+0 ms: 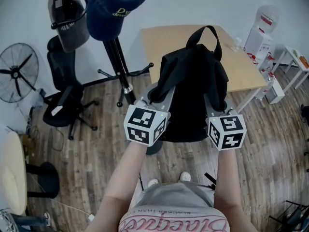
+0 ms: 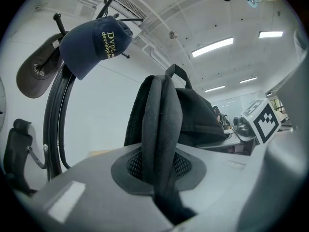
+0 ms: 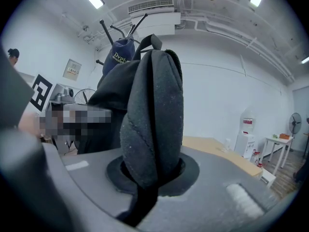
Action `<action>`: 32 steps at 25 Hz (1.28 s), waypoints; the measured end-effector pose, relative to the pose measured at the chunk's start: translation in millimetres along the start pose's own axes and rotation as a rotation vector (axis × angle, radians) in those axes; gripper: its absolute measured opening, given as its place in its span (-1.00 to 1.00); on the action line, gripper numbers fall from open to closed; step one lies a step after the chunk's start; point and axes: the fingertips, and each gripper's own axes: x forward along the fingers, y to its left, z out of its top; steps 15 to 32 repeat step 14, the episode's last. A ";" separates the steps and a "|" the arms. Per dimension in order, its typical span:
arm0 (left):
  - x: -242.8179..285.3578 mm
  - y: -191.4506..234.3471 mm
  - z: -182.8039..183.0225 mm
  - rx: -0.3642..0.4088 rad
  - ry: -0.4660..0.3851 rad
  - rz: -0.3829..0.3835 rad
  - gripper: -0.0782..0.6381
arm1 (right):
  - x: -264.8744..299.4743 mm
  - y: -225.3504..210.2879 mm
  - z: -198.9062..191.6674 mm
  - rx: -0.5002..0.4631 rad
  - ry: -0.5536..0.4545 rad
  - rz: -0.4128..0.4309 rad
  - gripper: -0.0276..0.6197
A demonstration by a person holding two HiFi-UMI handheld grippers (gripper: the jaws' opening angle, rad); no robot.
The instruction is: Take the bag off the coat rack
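The left gripper (image 1: pixel 153 95) is clamped on one shoulder strap (image 2: pixel 161 120) and the right gripper (image 1: pixel 217 105) on the other (image 3: pixel 154 115). Held that way, the black bag (image 1: pixel 193 91) hangs level between them instead of swinging. It is up in front of the person, clear of the coat rack (image 1: pixel 118 62) to the left, which has caps (image 1: pixel 116 8) on it.

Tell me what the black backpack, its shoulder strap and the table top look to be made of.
The backpack: black woven fabric, probably nylon or polyester; matte, it sags and creases softly.
The shoulder strap: padded textile, likely foam inside; thick, rounded, stitched seam, faint fuzz.
The table top: light wood or wood-look laminate; smooth, pale, even tone, so I can't tell which.
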 end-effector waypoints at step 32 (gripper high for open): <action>-7.4 3.2 5.6 -0.005 -0.013 0.005 -0.60 | -2.5 6.8 5.6 -0.005 -0.012 0.008 -0.80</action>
